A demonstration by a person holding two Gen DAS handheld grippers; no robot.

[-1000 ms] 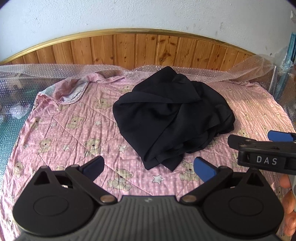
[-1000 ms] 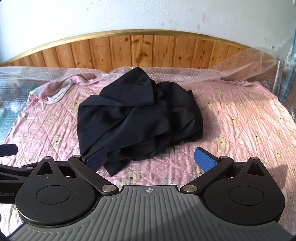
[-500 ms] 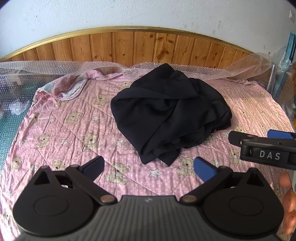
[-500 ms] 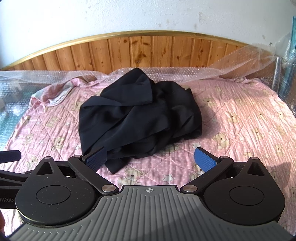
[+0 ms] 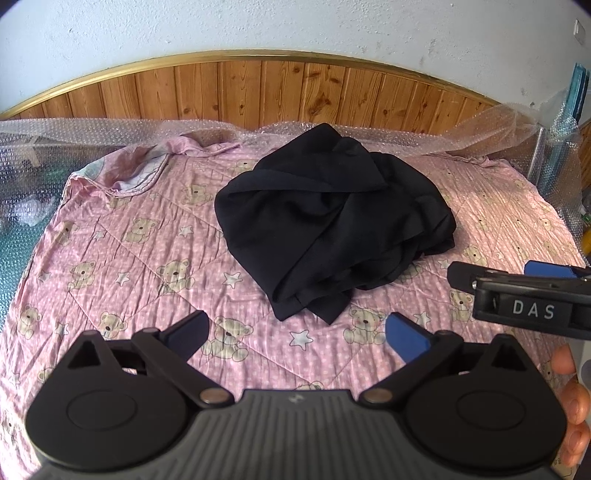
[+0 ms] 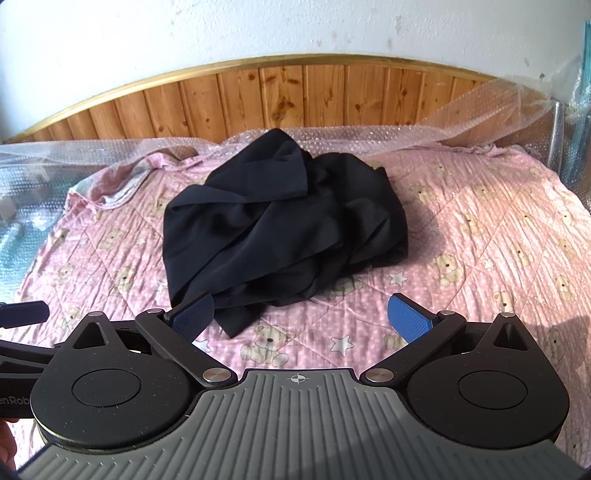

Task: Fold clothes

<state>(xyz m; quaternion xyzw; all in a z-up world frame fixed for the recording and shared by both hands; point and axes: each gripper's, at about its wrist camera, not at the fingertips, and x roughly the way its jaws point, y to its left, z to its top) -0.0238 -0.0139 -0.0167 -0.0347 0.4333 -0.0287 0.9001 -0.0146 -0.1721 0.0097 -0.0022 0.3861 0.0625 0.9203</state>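
A black garment is seen bunched in a loose, crumpled heap on a pink quilted bedspread printed with teddy bears and white stars. The heap is placed toward the far middle of the bed, with its far edge close to a strip of bubble wrap that is draped along the far side. Behind the bubble wrap a wooden headboard with a gold rim is set against a pale wall. At the far left the bedspread's corner is turned over, so that a paler underside is shown.

The left gripper is held low over the near part of the bedspread, its two fingers spread wide apart with nothing between them; the near tip of the garment lies just beyond the gap. The right gripper is likewise held with its blue-padded fingers well apart and nothing clamped. In the right wrist view its left finger is seen in front of the garment's near edge, though contact cannot be told. The two grippers are held side by side, each visible at the edge of the other's view. Fingertips of a hand are seen at the near right edge of the left wrist view.
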